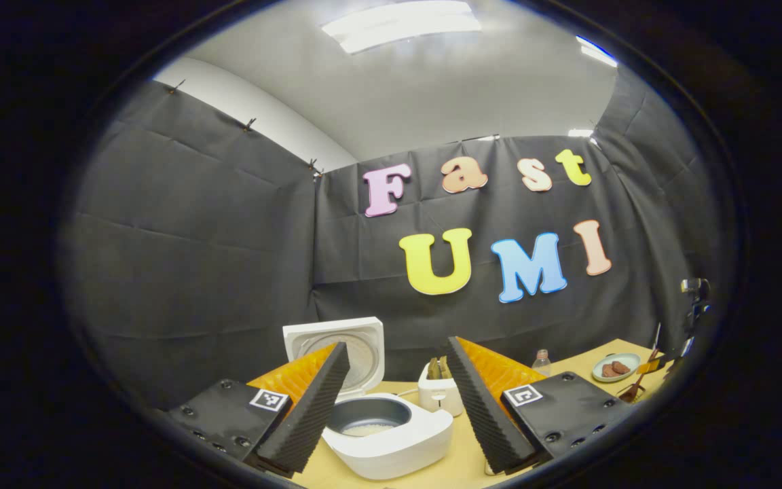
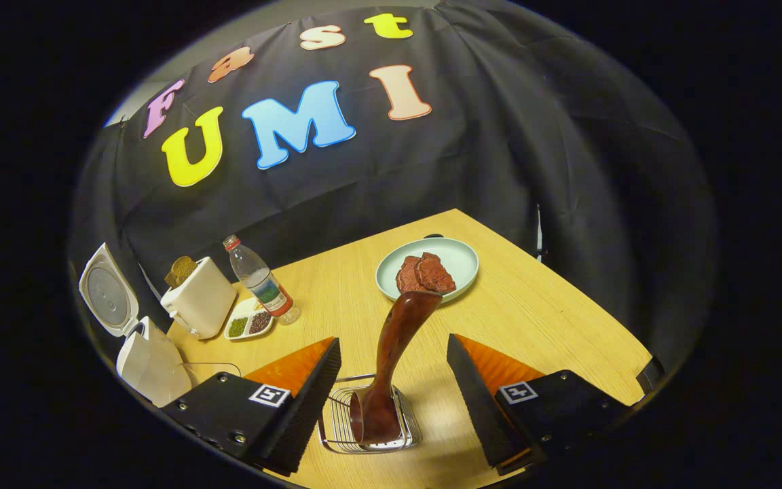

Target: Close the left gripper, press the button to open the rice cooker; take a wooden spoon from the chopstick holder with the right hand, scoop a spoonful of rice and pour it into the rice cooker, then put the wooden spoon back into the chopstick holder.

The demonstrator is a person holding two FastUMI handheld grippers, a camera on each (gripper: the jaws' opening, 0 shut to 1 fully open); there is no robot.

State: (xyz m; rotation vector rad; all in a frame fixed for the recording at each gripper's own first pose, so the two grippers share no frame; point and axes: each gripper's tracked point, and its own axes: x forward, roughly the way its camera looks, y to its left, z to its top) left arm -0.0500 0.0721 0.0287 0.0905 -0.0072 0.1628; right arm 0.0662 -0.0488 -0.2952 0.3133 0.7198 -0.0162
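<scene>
Both jaws gape: left gripper (image 1: 391, 394) faces the open rice cooker (image 1: 391, 431); right gripper (image 2: 391, 394) straddles the wooden spoon (image 2: 394, 353) upright in the chopstick holder (image 2: 337, 424) at 6 o'clock; centre, pinch the handle squarely

Wooden table (image 2: 533, 305) bears rice cooker (image 1: 391, 435), toaster (image 2: 201, 299), plate (image 2: 459, 261), perhaps a bottle (image 2: 262, 282).

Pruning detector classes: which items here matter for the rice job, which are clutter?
Job:
rice cooker, lid open
wooden spoon
chopstick holder, spoon standing in it
right gripper, open around spoon

Clutter:
toaster
water bottle
plate of meat
bean dish
</scene>
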